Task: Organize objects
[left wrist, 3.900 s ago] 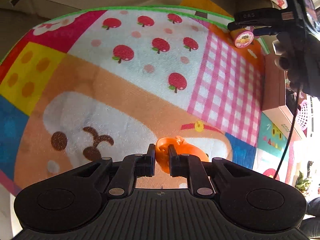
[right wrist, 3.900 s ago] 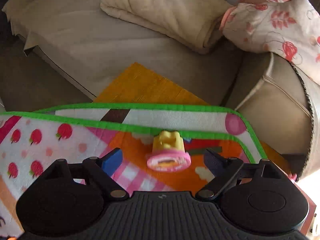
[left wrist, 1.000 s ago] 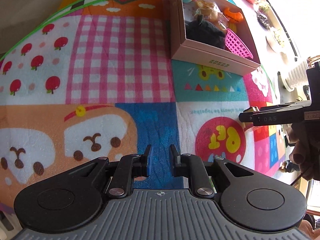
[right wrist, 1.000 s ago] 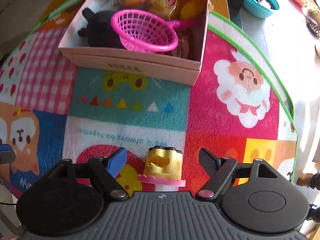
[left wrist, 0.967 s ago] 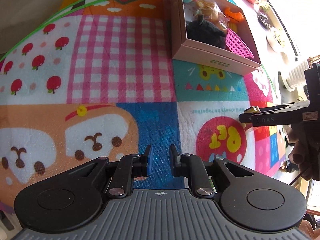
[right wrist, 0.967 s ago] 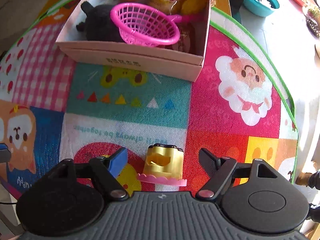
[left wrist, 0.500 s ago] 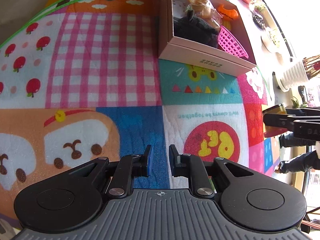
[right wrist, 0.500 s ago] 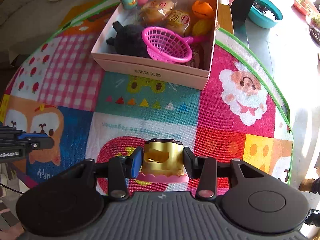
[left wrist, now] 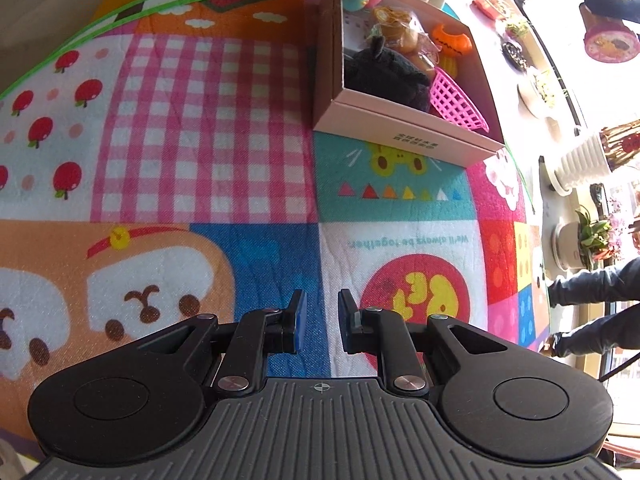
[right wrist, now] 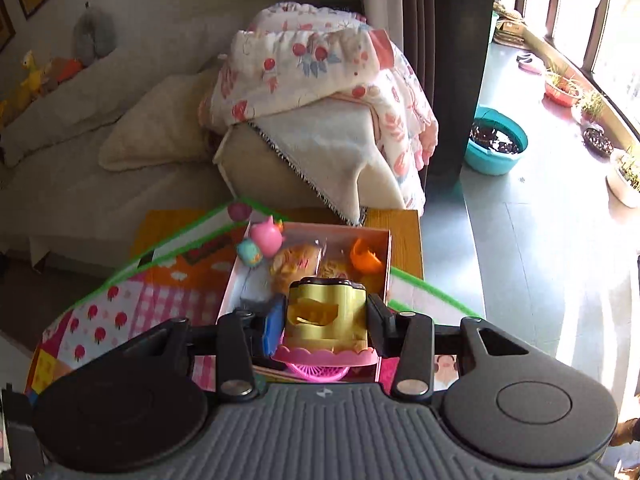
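above the box [right wrist: 308,240], right claw [right wrist: 326,320] has lifted toy cake [right wrist: 326,316]

Probably a home living room: sofa [right wrist: 80,184], draped floral blanket [right wrist: 320,64], children's play mat [left wrist: 200,120].

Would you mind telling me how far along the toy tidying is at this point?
Mostly done: the pink box already holds a black plush, a pink basket, an orange toy and snack packets. In hand: the right gripper is shut on the yellow toy cup above the box. Left: dropping it in. The left gripper is empty.
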